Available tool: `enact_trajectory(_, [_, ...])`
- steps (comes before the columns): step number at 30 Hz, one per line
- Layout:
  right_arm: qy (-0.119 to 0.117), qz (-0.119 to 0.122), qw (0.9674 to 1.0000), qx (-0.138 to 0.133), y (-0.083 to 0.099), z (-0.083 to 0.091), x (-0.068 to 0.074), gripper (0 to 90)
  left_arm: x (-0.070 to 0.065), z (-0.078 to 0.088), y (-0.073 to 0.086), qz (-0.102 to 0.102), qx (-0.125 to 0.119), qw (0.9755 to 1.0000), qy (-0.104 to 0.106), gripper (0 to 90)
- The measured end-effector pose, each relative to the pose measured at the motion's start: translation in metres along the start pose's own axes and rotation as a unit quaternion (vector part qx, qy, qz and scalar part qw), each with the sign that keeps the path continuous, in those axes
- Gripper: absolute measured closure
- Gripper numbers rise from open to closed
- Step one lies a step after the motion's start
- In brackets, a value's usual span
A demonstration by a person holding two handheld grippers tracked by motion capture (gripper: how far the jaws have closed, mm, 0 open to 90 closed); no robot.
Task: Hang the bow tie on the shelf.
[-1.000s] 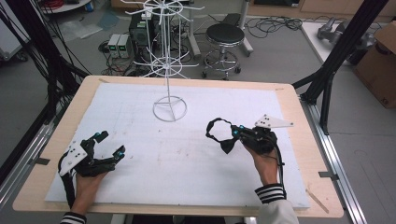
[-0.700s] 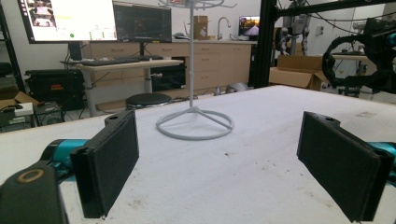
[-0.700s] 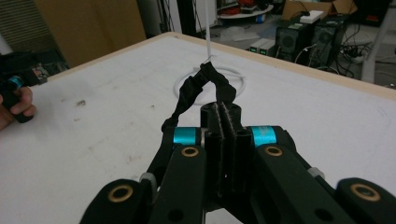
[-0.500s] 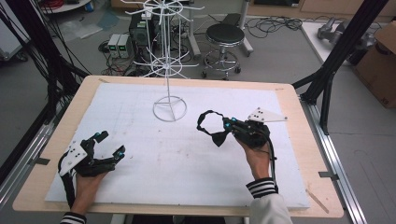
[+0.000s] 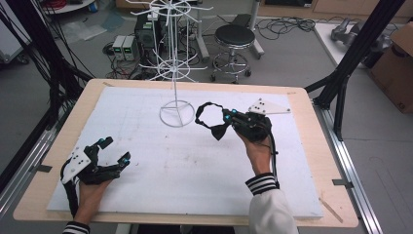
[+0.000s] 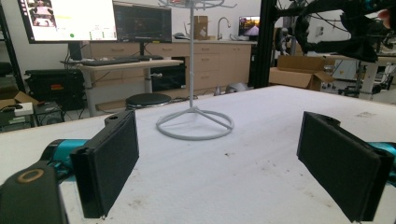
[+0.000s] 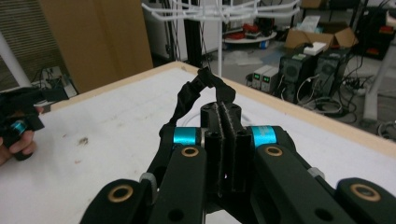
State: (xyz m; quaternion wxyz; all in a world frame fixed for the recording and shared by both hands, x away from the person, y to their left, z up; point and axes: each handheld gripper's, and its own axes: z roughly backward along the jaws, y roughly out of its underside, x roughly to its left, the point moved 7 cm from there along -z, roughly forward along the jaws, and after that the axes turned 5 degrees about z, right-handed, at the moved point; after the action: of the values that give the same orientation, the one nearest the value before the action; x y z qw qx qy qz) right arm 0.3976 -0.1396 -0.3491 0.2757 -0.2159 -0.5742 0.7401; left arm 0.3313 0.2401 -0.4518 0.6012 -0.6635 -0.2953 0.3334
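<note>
— As to the right gripper (image 5: pixel 229 119): open or shut?

— Shut. Pinches a black strap (image 5: pixel 210 118) between jaws pressed flat together. Held up off the table by the right hand (image 5: pixel 255 146), with a striped cuff at the wrist.

— And where does the black strap lie against those jaws?

— Caught at one end right at the jaw tips. Curls forward from there in a loop, out past the tips and in the air. Carries a wider, bow-like flap that hangs just below the jaws in the high view. Cannot tell from the right gripper view how much of it sits inside the clamp.

— Beyond the loop?

— Just beside it, the wire stand (image 5: pixel 177 113): a white ring base flat on the white sheet (image 5: pixel 195 165), a thin pole rising from the middle, and rings of hooks up top. Near the ring with the far edge of the loop, though apart from it; no contact to be seen.

— Now the left gripper (image 5: pixel 115 149).

— Spread wide, nothing between the jaws. Rests low at the near left of the white sheet, in the left hand (image 5: pixel 90 190), well apart from the black strap. Looks out along the left gripper view over bare, lightly smudged sheet between the two pads, straight toward the stand's ring base.

— Farther out?

— A wooden table (image 5: pixel 302 146) edge showing around the sheet. Past the far edge, a round black stool (image 5: pixel 235 36) on the floor, along with cables and grey boxes.
</note>
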Motion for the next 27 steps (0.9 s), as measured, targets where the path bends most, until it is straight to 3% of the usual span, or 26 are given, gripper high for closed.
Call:
enact_trajectory(13, [-0.001, 0.008, 0.9998, -0.017, -0.036, -0.023, -0.006, 87.7, 0.001, 0.0, 0.0, 0.001, -0.001, 1.0, -0.001, 13.1])
enact_trajectory(23, [0.002, 0.011, 0.9998, -0.016, -0.046, -0.038, -0.013, 87.7, 0.001, 0.0, 0.0, 0.001, 0.0, 1.0, -0.001, 13.1])
enact_trajectory(27, [0.003, 0.008, 0.9995, -0.03, -0.055, -0.041, -0.016, 87.7, 0.001, 0.0, 0.0, 0.002, 0.0, 1.0, 0.0, 13.1])
